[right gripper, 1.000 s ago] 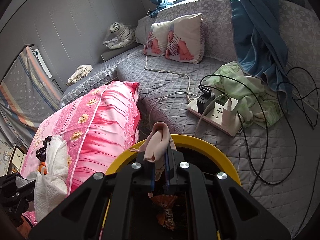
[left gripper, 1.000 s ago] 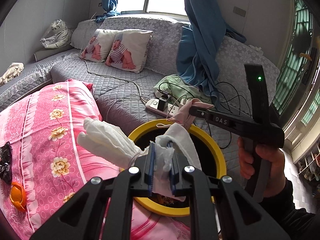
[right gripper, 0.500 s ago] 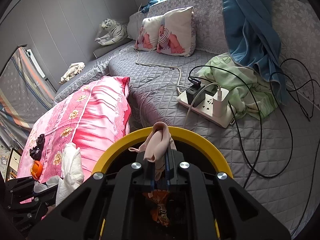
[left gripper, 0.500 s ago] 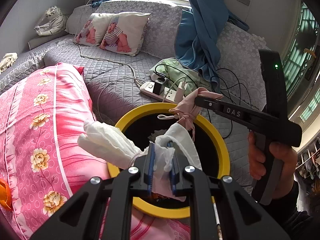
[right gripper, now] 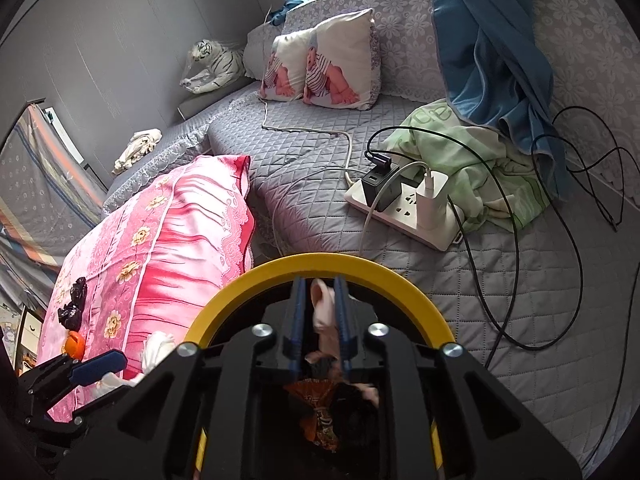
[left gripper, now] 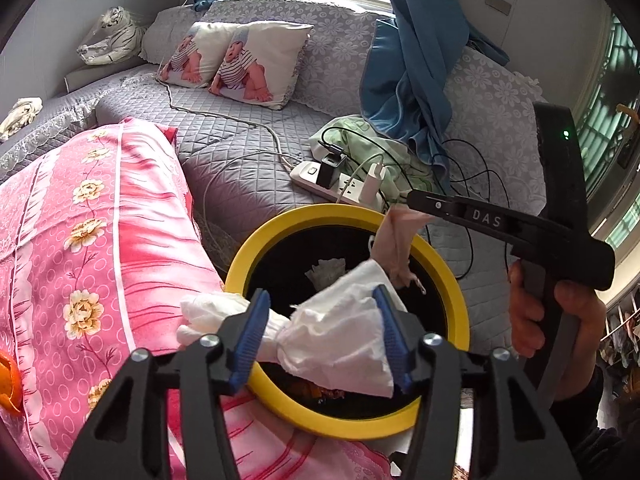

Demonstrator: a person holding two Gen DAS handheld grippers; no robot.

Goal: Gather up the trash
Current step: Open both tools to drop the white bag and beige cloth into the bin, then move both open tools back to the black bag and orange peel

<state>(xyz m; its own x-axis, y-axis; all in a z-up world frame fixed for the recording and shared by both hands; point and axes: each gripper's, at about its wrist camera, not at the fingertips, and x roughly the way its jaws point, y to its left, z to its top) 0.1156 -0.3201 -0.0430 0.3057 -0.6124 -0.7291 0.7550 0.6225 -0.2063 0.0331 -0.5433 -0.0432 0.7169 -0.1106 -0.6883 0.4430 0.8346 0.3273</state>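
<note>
Releasing over the yellow-rimmed bin (left gripper: 448, 280) at lower centre, both grippers have just been opening. The left gripper (left gripper: 326, 332) stands wide, the white tissue wad (left gripper: 340, 336) loose between its fingers. The right gripper (right gripper: 319, 320) is parted slightly around the pink scrap (right gripper: 323, 312), which seems no longer pinched. Both look light, soft and crumpled, so they may cling; pinch any bunched fold. The tissue is twisted at its middle.

Grey quilted sofa (right gripper: 320, 184), pink floral pillow (right gripper: 160, 240), power strip (right gripper: 404, 208), green cloth (right gripper: 480, 160), baby-print cushions (right gripper: 328, 60)
</note>
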